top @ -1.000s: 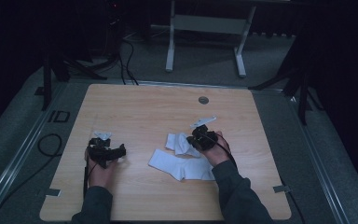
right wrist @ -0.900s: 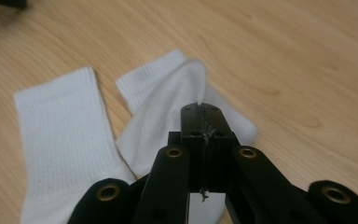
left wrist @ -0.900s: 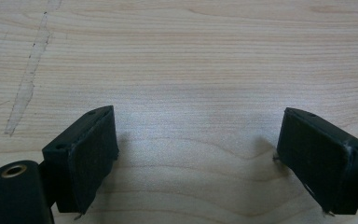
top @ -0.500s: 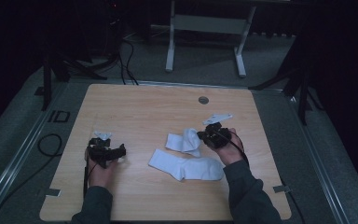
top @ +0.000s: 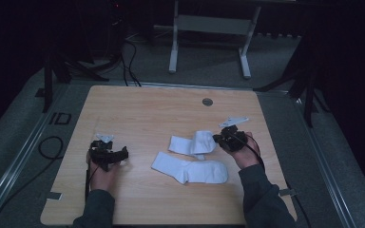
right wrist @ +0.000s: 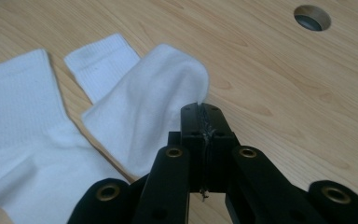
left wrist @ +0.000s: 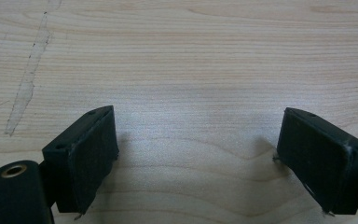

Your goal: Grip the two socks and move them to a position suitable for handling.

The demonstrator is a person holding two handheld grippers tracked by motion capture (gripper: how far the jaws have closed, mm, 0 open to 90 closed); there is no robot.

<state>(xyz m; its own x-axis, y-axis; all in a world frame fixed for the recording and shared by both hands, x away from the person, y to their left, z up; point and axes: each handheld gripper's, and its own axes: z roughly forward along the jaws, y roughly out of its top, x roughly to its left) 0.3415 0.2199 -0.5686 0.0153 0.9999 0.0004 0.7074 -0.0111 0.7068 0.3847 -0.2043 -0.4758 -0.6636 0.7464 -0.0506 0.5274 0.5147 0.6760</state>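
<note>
Two white socks lie on my table (top: 138, 109), right of centre. Starting at the left, my left gripper (top: 108, 153) sits low near the table's left front, well apart from both socks; in the left gripper view its pads (left wrist: 91, 158) stand wide, with bare wood grain between them and a pale scuff mark (left wrist: 28, 84) on the board off to one side.

Moving right, the longer sock (top: 190, 168) lies flat and stretched out, its ribbed cuff toward the left and its rounded toe toward the right, closest to me. Just behind it, touching or slightly overlapping, is the second sock (top: 193, 143), folded over itself so that a ribbed cuff end sticks out on the left and a rounded, puffed-up bulge rises at its right end.

At that right end is my right gripper (top: 217, 138), held in my right hand (top: 242, 154). In the right gripper view the jaws are pressed together, with a thin edge of the folded sock's (right wrist: 144, 107) fabric pinched between the fingertips (right wrist: 191, 116); the cloth draws up toward the grip in a soft peak, the rest draping down to the wood. The socks are plain white, ribbed knit, clean.

Farther right and behind, a round cable hole (top: 207, 101) is set into the tabletop
</note>
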